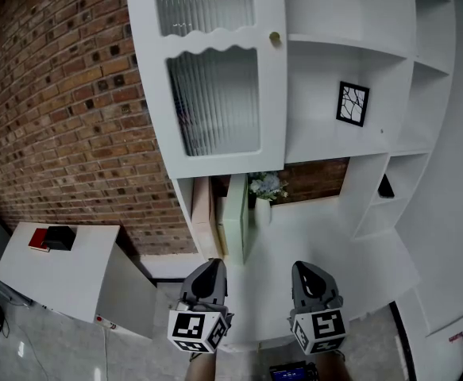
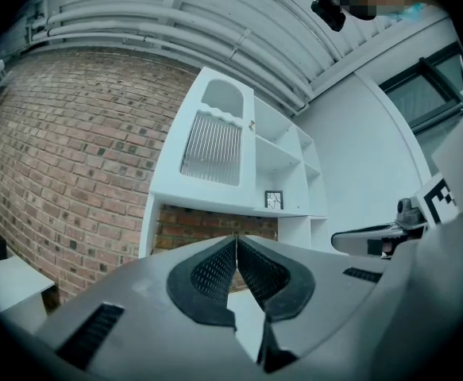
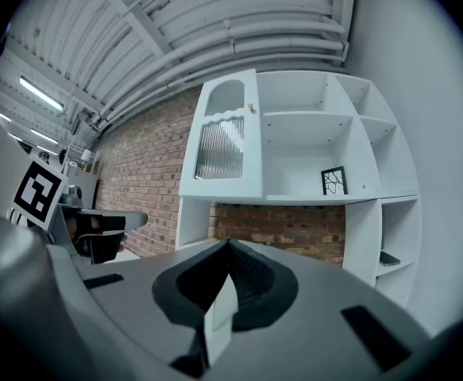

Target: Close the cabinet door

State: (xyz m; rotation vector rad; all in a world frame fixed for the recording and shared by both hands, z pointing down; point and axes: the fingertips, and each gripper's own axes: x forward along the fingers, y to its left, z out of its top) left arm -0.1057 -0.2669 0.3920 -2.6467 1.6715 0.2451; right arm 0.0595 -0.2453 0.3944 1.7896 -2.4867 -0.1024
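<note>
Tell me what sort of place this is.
Probably a mock living room set up in an industrial hall: a white shelf cabinet with a ribbed-glass door, a framed picture and a vase of flowers stand against a brick wall, under bare ceiling pipes.

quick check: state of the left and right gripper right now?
Left gripper: jaws closed, tips together, holding nothing.
Right gripper: jaws closed, tips together, holding nothing.

White cabinet door (image 1: 207,70), two ribbed-glass panes, wavy divider, small brass knob (image 1: 275,37) at right edge. Upright, looks flush over upper-left compartment of cabinet (image 1: 350,46).
</note>
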